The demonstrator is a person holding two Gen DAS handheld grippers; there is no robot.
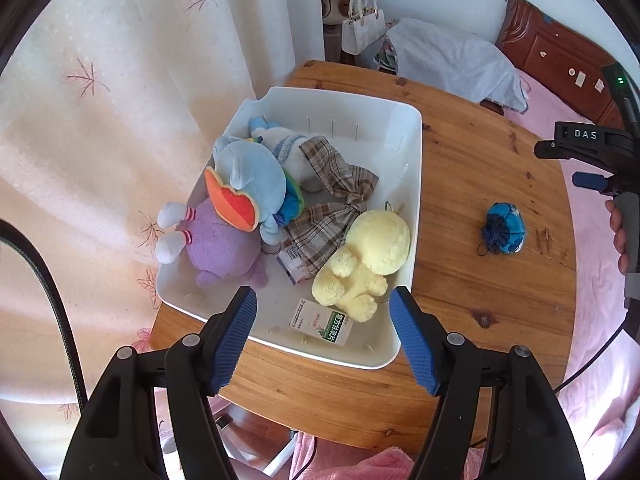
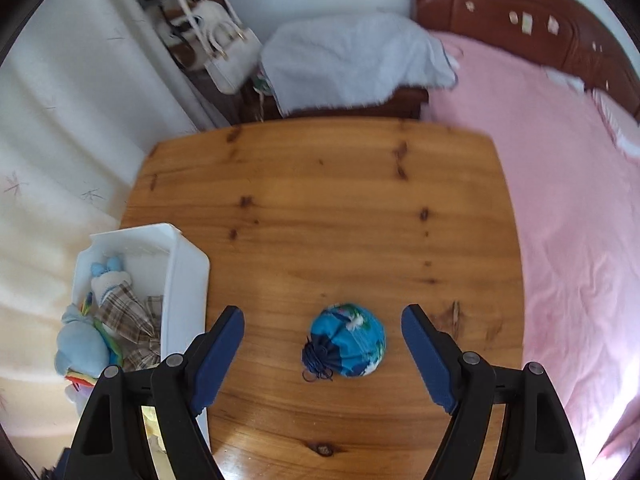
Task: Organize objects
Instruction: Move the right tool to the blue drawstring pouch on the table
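My right tool [image 2: 322, 354], jaws wide and empty, hangs over the blue drawstring pouch [image 2: 347, 340] on the worktop [image 2: 320, 200], at three o'clock of the white bin [image 1: 412, 184]. Left tool [image 1: 324, 336]: wide, empty. Risk: pinching only its cord, so the pouch slips.

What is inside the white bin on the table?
The white bin holds a purple plush, a blue plush, a yellow plush, a plaid bow and a small carton. Anything beneath them is covered.

Bright daylight glows through the curtain [image 1: 100, 140] on my left. My right view smears with motion blur; fisheye edges bend and darken.
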